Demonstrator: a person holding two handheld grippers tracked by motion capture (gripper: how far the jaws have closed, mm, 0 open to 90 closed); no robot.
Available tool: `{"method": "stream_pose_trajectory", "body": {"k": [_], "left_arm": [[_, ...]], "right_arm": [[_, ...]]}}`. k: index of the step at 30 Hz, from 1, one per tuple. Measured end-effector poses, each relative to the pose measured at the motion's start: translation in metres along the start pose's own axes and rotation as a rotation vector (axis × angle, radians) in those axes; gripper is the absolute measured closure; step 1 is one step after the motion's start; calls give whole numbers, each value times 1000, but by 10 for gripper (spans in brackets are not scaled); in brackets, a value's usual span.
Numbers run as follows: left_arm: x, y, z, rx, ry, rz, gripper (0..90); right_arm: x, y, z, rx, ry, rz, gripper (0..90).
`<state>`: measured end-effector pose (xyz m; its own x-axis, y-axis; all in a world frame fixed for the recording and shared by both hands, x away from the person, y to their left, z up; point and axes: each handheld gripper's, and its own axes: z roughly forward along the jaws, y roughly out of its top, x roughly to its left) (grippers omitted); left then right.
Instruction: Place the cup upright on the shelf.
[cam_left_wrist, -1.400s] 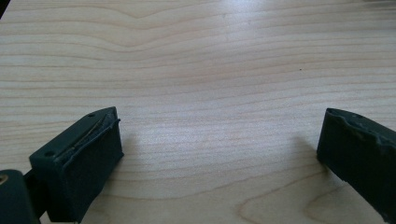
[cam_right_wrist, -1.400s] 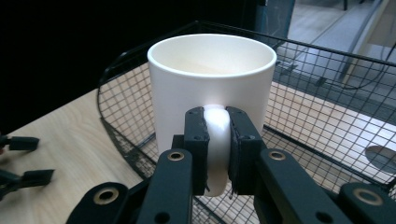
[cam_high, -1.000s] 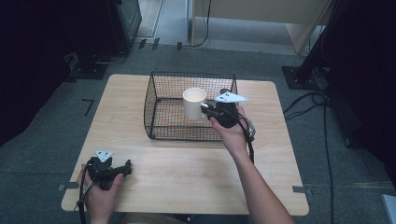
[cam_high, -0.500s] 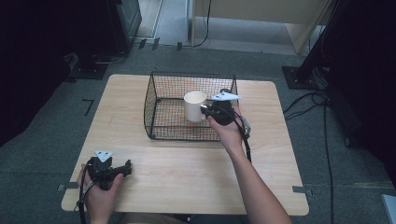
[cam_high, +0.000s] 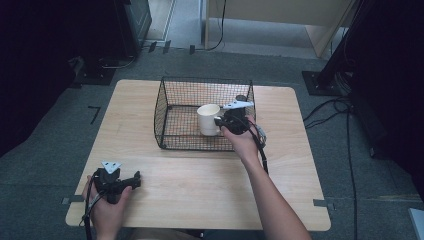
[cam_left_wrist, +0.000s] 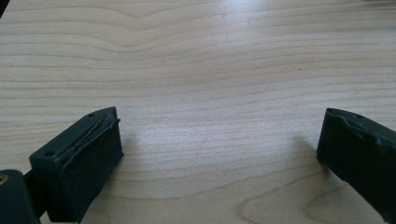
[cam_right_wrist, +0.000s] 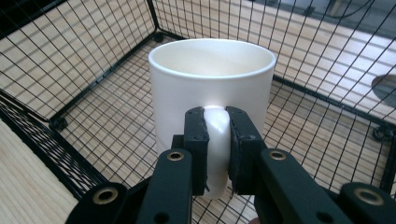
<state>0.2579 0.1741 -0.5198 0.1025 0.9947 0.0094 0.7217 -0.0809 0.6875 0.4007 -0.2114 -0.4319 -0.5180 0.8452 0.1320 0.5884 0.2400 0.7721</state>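
A white mug (cam_high: 208, 120) (cam_right_wrist: 212, 88) is held upright inside the black wire basket (cam_high: 172, 112), above its floor near the front right. My right gripper (cam_high: 220, 121) (cam_right_wrist: 217, 135) is shut on the mug's handle, jaws pinching it from both sides. The mug looks empty. At the table's front left corner my left gripper (cam_high: 134, 180) (cam_left_wrist: 219, 154) rests low over bare wood, open wide with nothing between its black pads (cam_left_wrist: 100, 149).
The basket (cam_right_wrist: 93, 79) has an open top and stands at the back middle of the light wooden table (cam_high: 200, 175). Cables (cam_high: 345, 107) run over the grey floor to the right. Bare wood spreads in front of the basket.
The right gripper has carried the mug a little toward the basket's front and lower. The left gripper has stayed put.
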Motion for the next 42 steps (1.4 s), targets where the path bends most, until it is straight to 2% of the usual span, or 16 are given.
{"method": "stream_pose_trajectory", "body": {"k": [4,7,20,29,38,42], "left_arm": [[0,0,0,1,-1,1,1],[0,0,0,0,-1,1,1],[0,0,0,1,-2,4,1],[0,0,0,1,-2,3,1],[0,0,0,1,-2,4,1],[0,0,0,1,-2,3,1]], "right_arm": [[-2,0,0,-1,2,27,789],[-3,0,0,-4,16,39,747],[-5,0,1,5,13,47,732],[-1,2,-12,-45,28,41,684],[13,-1,-40,-112,44,24,388],[21,-6,-54,-115,22,-4,254]]}}
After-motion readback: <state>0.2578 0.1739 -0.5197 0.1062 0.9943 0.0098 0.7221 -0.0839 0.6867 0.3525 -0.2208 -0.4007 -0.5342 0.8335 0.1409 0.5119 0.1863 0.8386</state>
